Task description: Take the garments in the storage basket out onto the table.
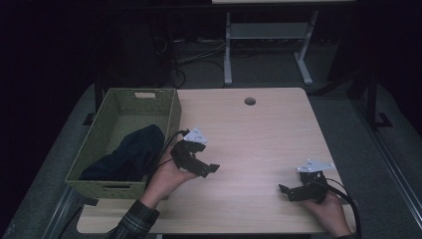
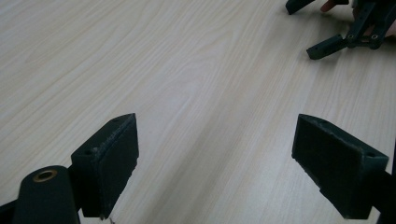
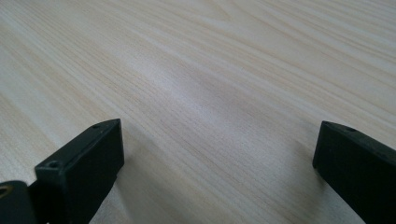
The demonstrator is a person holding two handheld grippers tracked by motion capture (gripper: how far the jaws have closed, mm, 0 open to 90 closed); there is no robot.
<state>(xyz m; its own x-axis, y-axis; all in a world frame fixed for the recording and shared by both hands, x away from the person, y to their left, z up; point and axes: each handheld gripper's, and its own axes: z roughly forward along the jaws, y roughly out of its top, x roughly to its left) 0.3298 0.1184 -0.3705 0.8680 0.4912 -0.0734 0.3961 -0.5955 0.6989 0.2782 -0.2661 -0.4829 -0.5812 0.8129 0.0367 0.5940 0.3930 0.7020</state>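
Observation:
A green woven basket (image 1: 171,107) stands on the left part of a light wooden table (image 1: 259,134). A dark blue cloth (image 1: 130,152) lies bunched inside it, against its near right wall. Just right of the basket, a hand holds my left gripper (image 1: 206,162) low over the table, pointing right, open with nothing between its fingers (image 2: 217,163). Near the front right corner my right gripper (image 1: 288,191) points left, also open and empty (image 3: 215,163) above bare wood. The left gripper view catches the right gripper (image 2: 345,39) at its top right.
The tabletop has a round cable hole (image 1: 250,101) near its far edge. Beyond the table stand the white legs of another desk (image 1: 228,50), with cables (image 1: 194,57) on the dark floor. The basket's right wall rises beside the left hand.

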